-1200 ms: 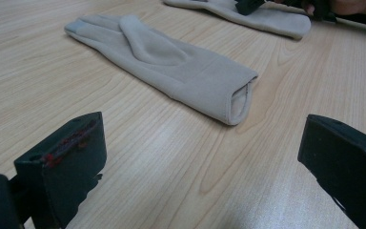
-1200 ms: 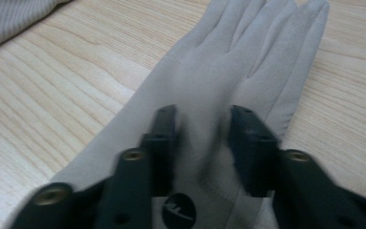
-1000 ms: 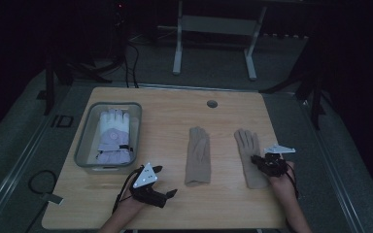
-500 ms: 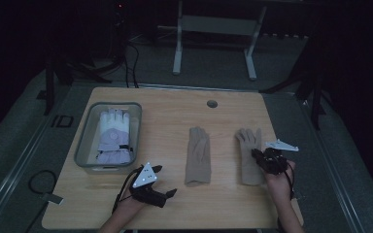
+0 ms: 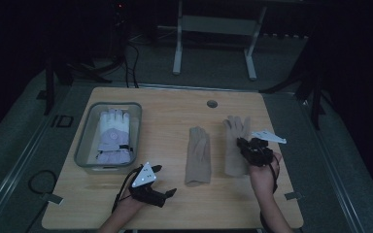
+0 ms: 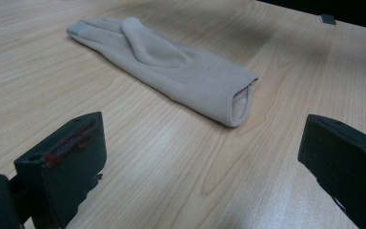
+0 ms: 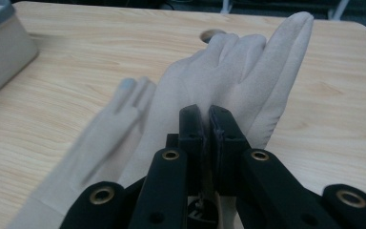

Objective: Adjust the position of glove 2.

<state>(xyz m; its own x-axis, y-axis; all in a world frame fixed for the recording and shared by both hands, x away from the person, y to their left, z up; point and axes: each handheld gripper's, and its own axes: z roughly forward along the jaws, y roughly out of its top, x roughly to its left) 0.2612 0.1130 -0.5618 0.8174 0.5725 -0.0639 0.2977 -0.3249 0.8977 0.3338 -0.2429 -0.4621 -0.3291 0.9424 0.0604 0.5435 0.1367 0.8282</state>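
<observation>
Table (image 5: 175,213): two tan gloves are laid on it.
Bin (image 5: 85,145): a white glove (image 5: 112,138) is kept inside.
Right glove (image 5: 235,145): pinched and lifted off the table.
Left glove (image 5: 197,155): laid flat.
Right gripper (image 7: 205,117): pressed together on the right glove.
Left gripper (image 6: 200,162): spread wide, nothing held.

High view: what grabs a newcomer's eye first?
The right gripper, jaws pinched shut on the beige fabric glove at the table's right. Next, its twin, the second beige glove, flat mid-table, and the clear plastic bin at left holding a white-and-lilac glove. The left gripper rests open near the front edge.
</observation>
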